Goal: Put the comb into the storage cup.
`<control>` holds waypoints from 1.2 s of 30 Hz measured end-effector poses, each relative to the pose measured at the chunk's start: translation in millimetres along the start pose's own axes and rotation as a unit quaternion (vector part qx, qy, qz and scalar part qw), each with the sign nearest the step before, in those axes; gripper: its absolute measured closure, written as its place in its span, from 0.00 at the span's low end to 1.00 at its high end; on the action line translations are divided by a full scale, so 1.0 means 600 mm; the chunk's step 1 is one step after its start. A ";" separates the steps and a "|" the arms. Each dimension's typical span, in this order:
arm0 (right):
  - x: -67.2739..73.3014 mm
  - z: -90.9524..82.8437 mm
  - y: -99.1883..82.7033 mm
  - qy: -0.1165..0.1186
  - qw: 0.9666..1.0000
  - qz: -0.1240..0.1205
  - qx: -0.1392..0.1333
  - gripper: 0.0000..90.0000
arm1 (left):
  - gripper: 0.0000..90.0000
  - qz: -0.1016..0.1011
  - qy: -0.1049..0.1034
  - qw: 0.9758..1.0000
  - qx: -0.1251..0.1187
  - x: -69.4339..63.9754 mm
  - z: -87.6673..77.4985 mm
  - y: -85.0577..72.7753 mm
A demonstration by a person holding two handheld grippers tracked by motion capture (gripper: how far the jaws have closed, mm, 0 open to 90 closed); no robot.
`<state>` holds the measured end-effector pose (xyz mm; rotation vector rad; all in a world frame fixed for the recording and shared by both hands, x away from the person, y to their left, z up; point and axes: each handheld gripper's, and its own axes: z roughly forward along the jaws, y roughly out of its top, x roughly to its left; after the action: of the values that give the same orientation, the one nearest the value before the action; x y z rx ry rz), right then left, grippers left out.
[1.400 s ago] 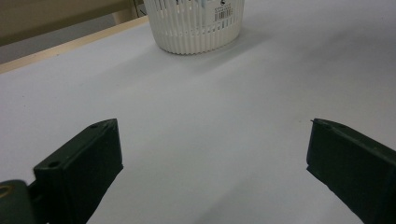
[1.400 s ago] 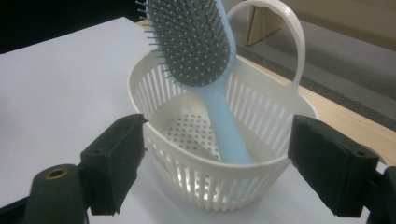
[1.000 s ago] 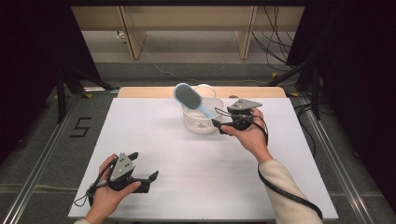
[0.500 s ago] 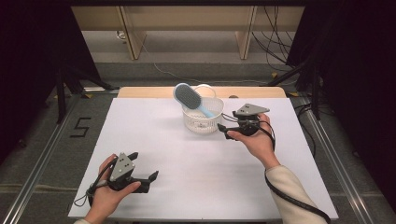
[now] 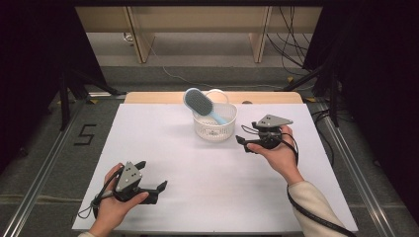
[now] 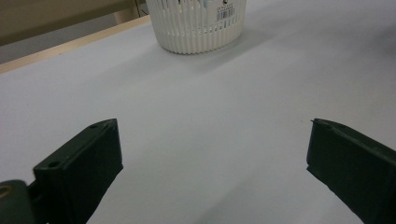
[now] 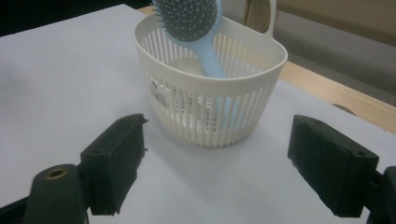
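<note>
Table (image 5: 207, 197) carries a white slatted basket (image 5: 215, 126) near the middle of its far edge, and a blue hairbrush (image 5: 200, 103) stands tilted inside it, handle down, bristled head leaning over the rim. Right gripper (image 5: 244, 143) hangs just beside the basket, toward the right edge, jaws wide and holding nothing. Left gripper (image 5: 159, 190) rests near the front left corner, jaws wide, empty.

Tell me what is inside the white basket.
A light blue hairbrush stands handle-down in the white basket, its bristled head leaning out over the rim. The handle's lower end is only glimpsed through the slatted wall, and part of the basket floor is covered.
</note>
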<state>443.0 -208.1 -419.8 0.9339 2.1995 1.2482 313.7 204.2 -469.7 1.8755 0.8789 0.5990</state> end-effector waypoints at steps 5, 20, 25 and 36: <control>-0.002 -0.011 -0.008 -0.004 1.000 0.003 0.001 0.22 | 0.03 0.000 0.000 1.000 0.000 0.000 0.000 0.000; -0.002 -0.036 -0.024 0.002 1.000 0.009 -0.007 0.20 | 0.03 0.002 0.000 1.000 -0.001 0.001 -0.001 0.000; -0.002 -0.047 -0.030 0.004 1.000 0.011 -0.010 0.19 | 0.03 0.001 0.001 1.000 0.000 0.001 -0.001 0.000; 0.002 -0.068 -0.048 0.007 1.000 0.015 -0.012 0.19 | 0.03 0.001 0.001 1.000 -0.001 0.001 -0.001 0.000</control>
<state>405.6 -240.8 -424.4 0.9548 2.1838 1.2968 313.7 205.1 -469.3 1.8742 0.8781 0.6017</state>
